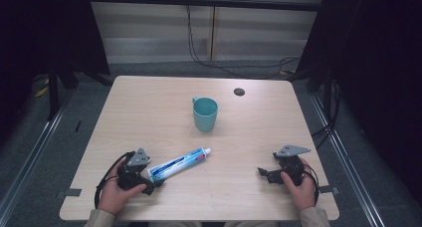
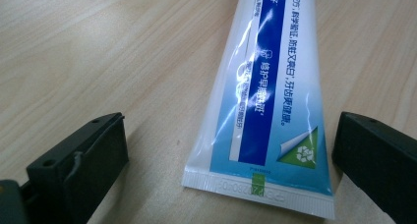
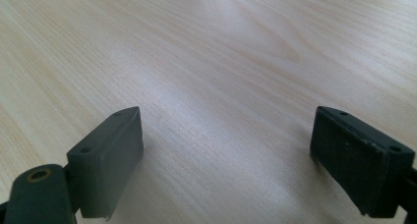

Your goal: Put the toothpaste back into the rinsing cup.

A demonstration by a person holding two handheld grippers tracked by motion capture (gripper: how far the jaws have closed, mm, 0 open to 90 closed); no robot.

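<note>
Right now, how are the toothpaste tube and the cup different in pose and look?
The toothpaste tube lies flat on the table; the cup stands upright, mouth up. The tube is white and blue with print; the cup is plain teal. The tube's crimped end sits between the open left gripper jaws; the cup stands alone.

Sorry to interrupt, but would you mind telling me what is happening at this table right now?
A person sits at a wooden table with a gripper in each hand. The left gripper is open, its jaws on either side of the flat end of a toothpaste tube lying on the table, not yet closed on it. The right gripper is open over bare wood. A teal mug stands upright farther back.
</note>
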